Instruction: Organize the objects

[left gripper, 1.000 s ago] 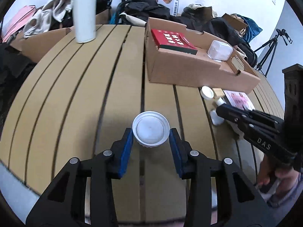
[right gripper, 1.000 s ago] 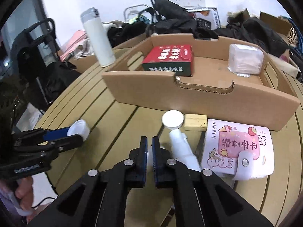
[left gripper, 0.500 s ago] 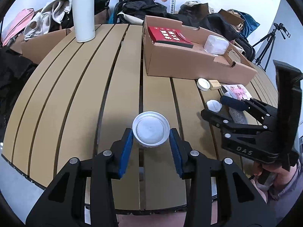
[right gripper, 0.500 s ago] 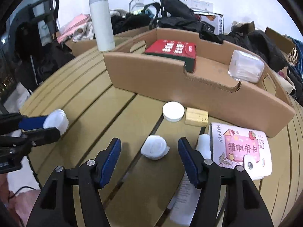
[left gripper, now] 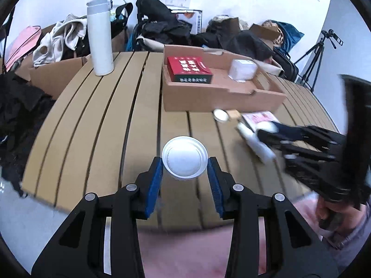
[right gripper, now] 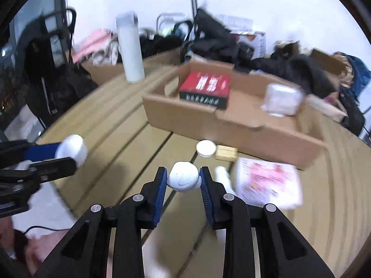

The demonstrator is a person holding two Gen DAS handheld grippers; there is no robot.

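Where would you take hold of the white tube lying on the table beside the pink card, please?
Grip the white tube across its narrow body near the middle, coming from above with the fingers set crosswise to its length. It lies flat on the slatted table, and the pink card crowds its far end.

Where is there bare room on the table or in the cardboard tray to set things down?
The slatted table is bare between the white flask and the cardboard tray. Inside the tray, floor shows between the red box and the white tub. The strip before the tray is crowded: lid, wooden block, pink card.
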